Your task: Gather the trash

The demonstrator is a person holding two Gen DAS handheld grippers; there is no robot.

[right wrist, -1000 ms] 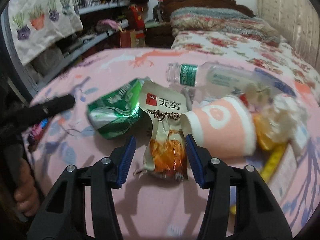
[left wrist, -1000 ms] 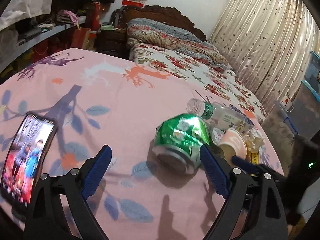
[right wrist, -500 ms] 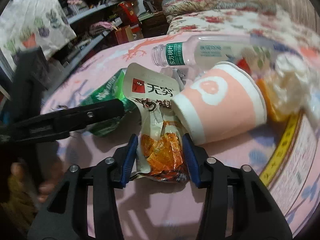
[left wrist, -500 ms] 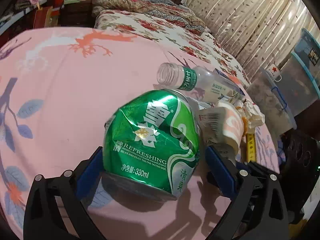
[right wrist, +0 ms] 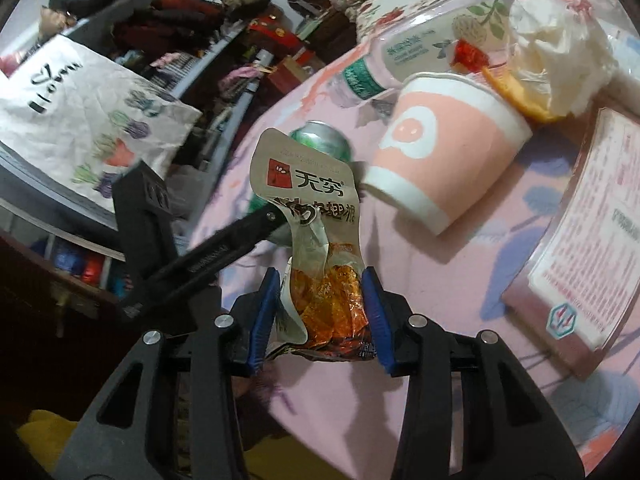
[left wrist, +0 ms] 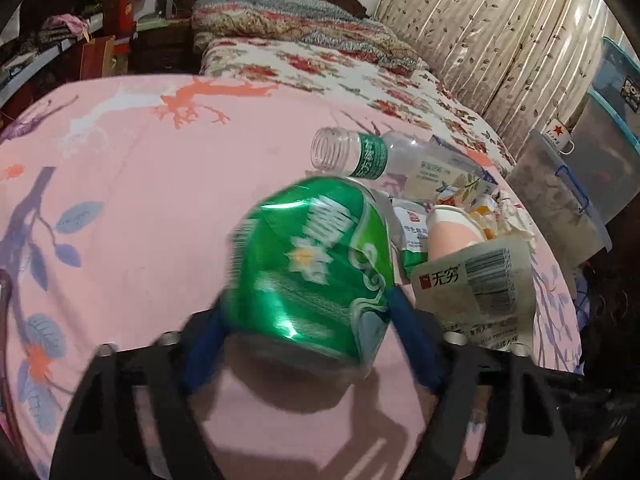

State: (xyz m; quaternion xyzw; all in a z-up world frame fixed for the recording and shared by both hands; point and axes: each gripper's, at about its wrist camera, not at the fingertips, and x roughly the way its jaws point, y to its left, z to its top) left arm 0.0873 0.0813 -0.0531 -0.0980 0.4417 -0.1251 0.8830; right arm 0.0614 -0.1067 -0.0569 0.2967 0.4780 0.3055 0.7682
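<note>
A dented green can (left wrist: 312, 264) lies on the pink tablecloth (left wrist: 160, 200). My left gripper (left wrist: 310, 344) straddles its lower end; the jaws are closing and both blue pads touch the can's sides. My right gripper (right wrist: 320, 284) is shut on a crumpled snack wrapper (right wrist: 308, 188), which stands up from between the pads. This wrapper (left wrist: 480, 280) also shows at the right of the left wrist view. Just behind lie a pink paper cup (right wrist: 440, 152) on its side and an uncapped clear bottle (left wrist: 360, 156).
A wad of tissue (right wrist: 560, 48), orange peel (right wrist: 516, 96) and a pink booklet (right wrist: 592, 240) lie right of the cup. A floral bed (left wrist: 340, 68) and curtains stand beyond the table. Plastic bins (left wrist: 580, 200) sit at the right, cluttered shelves (right wrist: 160, 40) at the left.
The left jaws came forward around the can and narrowed onto it. The right gripper rolled and drew back with the wrapper, which now stands upright clear of the cup.
</note>
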